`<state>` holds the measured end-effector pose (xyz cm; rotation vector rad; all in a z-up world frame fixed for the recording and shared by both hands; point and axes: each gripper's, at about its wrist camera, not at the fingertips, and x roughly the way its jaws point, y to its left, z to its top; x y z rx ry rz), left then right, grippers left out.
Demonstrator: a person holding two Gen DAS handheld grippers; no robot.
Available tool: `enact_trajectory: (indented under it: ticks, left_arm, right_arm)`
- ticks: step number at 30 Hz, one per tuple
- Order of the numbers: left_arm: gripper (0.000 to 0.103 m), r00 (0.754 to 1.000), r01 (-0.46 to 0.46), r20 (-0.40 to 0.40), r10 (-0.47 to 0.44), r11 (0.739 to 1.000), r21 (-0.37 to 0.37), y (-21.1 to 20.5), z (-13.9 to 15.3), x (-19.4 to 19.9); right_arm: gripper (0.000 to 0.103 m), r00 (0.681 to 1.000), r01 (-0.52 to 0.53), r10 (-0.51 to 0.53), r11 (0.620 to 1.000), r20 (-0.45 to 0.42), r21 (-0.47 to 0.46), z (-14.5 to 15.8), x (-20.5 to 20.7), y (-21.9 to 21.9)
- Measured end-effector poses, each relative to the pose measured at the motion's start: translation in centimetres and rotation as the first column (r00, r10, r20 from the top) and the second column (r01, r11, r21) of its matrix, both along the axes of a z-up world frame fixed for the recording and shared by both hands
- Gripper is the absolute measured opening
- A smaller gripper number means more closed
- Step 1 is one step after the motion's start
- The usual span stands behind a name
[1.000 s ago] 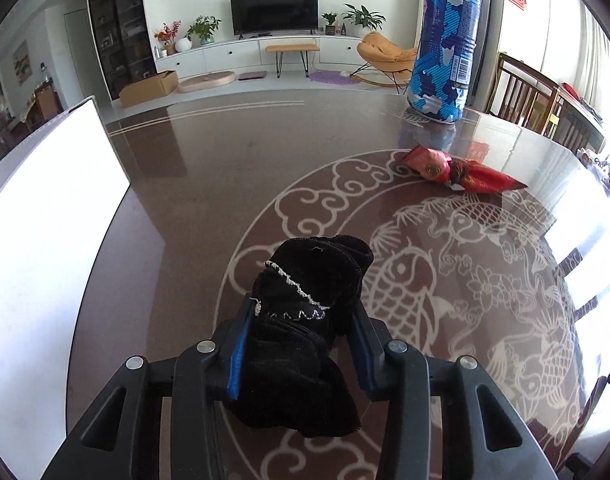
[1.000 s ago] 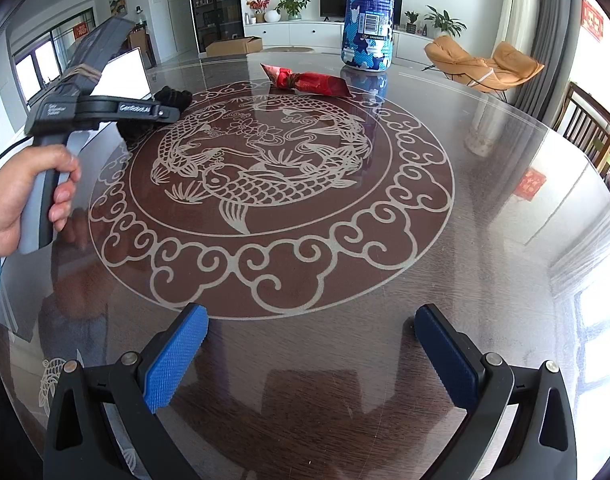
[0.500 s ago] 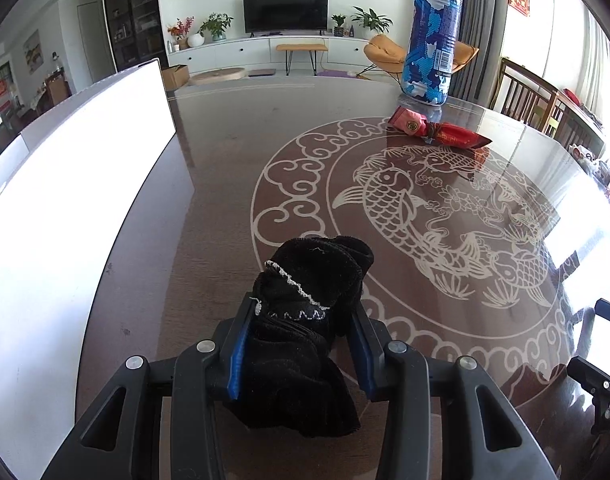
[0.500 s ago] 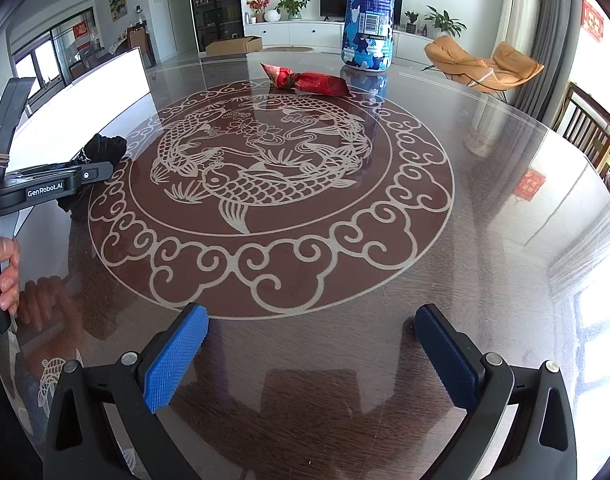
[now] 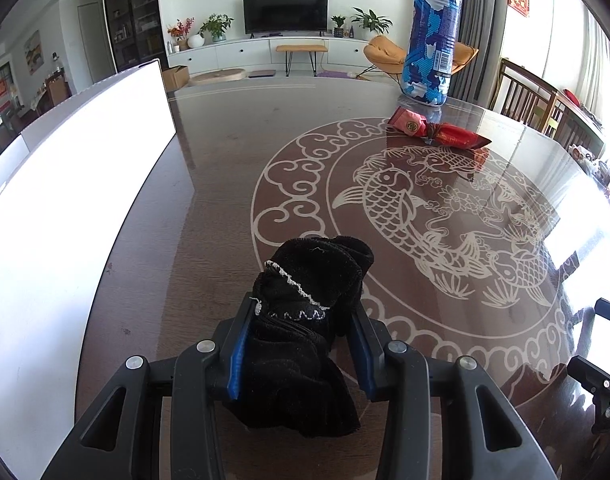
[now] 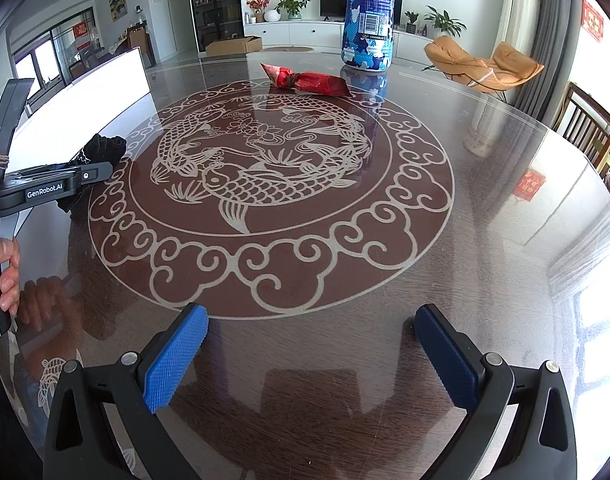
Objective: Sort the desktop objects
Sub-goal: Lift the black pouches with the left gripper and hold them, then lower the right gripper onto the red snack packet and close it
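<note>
On round dark glass-topped table (image 6: 485, 240): big white flat box (image 5: 65, 208) at left edge, nothing seen inside. Far side: tall blue-and-white bottle (image 6: 368, 16) upright; red foil packet (image 6: 309, 81) lying sideways just beside. Between left gripper (image 5: 301, 344) pads: bunched black sock (image 5: 305, 320), squeezed tight, long way pointing forward. Right gripper (image 6: 311, 360) wide apart, holding nothing.

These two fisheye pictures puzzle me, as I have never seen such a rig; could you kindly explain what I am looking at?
There is no robot here: a person holds a hand-operated gripper in each hand, each with a camera looking along its fingers. One picture is from the left gripper, which is shut on a bunched black sock. The other is from the right gripper, open and empty over the table, a glossy dark top with a fish pattern. It also shows the person's hand on the left gripper's handle. On the table lie a red wrapped packet and, behind it, an upright blue patterned bottle. A white box stands at the left.
</note>
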<state>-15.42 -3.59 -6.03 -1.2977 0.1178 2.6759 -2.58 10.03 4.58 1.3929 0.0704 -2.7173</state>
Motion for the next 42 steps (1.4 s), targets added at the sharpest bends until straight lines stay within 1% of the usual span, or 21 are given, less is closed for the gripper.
enact_trajectory:
  ticks: [6,9,12,14,17,21,22,23,24,28,29,31,32,34,36,39,42]
  left_arm:
    - [0.043,1.000,0.003,0.000,-0.003,1.000,0.002,0.0,-0.1,0.0]
    - [0.045,1.000,0.007,0.001,-0.007,1.000,0.002,0.1,-0.1,0.0]
    - [0.056,0.999,0.034,0.005,-0.034,0.999,-0.009,0.5,-0.2,0.1]
    - [0.073,0.999,0.042,0.015,-0.042,0.999,-0.020,0.7,-0.3,0.1]
    - [0.075,0.999,0.036,0.024,-0.036,0.999,-0.009,0.4,-0.3,-0.2]
    - [0.078,0.999,0.030,0.026,-0.030,0.999,-0.015,0.4,-0.4,-0.3]
    - [0.086,0.999,0.027,0.033,-0.027,1.000,-0.012,0.3,-0.4,-0.4]
    - [0.097,0.999,0.027,0.048,-0.027,1.000,-0.015,0.4,-0.6,-0.7]
    - [0.102,0.998,0.032,0.062,-0.031,0.999,-0.018,0.5,-0.8,-0.8]
    - [0.103,0.997,0.041,0.067,-0.039,0.999,-0.019,0.5,-0.9,-0.8]
    - [0.103,0.997,0.041,0.067,-0.040,0.999,-0.019,0.5,-0.9,-0.8]
    - [0.103,0.997,0.042,0.067,-0.041,0.999,-0.019,0.6,-1.0,-0.7]
    - [0.103,0.997,0.041,0.067,-0.040,0.999,-0.019,0.6,-1.0,-0.7]
    - [0.103,0.997,0.040,0.067,-0.039,0.999,-0.019,0.6,-1.0,-0.7]
    - [0.103,0.997,0.040,0.067,-0.039,0.999,-0.019,0.6,-1.0,-0.7]
    - [0.103,0.997,0.041,0.067,-0.039,0.999,-0.019,0.6,-1.0,-0.7]
    - [0.103,0.997,0.040,0.066,-0.039,0.999,-0.019,0.6,-1.0,-0.8]
  right_arm:
    - [0.103,1.000,0.000,0.000,1.000,0.000,0.000,0.0,0.0,0.0]
    - [0.103,1.000,0.000,0.000,1.000,0.000,0.000,0.0,0.0,0.0]
    - [0.103,1.000,0.000,0.000,1.000,0.000,0.000,0.0,0.0,0.0]
    - [0.103,1.000,0.000,0.000,1.000,0.000,0.000,0.0,0.0,0.0]
    - [0.103,1.000,0.000,0.000,1.000,0.000,0.000,0.0,0.0,0.0]
    - [0.103,1.000,0.000,0.000,1.000,0.000,0.000,0.0,0.0,0.0]
    - [0.103,1.000,0.000,0.000,1.000,0.000,0.000,0.0,0.0,0.0]
    - [0.103,1.000,0.000,0.000,1.000,0.000,0.000,0.0,0.0,0.0]
    - [0.103,1.000,0.000,0.000,1.000,0.000,0.001,0.0,0.0,0.0]
    - [0.103,1.000,-0.004,0.004,1.000,0.001,0.001,0.0,-0.1,0.0]
    - [0.103,1.000,-0.021,0.021,1.000,0.006,0.000,0.0,-0.3,0.0]
    - [0.103,0.994,-0.103,0.102,0.995,0.024,0.004,0.1,-1.6,0.2]
    - [0.103,0.991,-0.126,0.126,0.992,0.037,0.007,0.1,-2.6,0.6]
    - [0.103,0.991,-0.123,0.122,0.992,0.055,0.008,0.1,-5.1,1.9]
    - [0.103,0.990,-0.136,0.136,0.991,0.038,0.007,0.0,-8.0,2.9]
    - [0.103,0.981,-0.195,0.195,0.981,-0.001,0.005,-0.1,-12.4,3.5]
    - [0.103,0.976,-0.219,0.219,0.976,0.000,0.006,-0.1,-16.9,3.5]
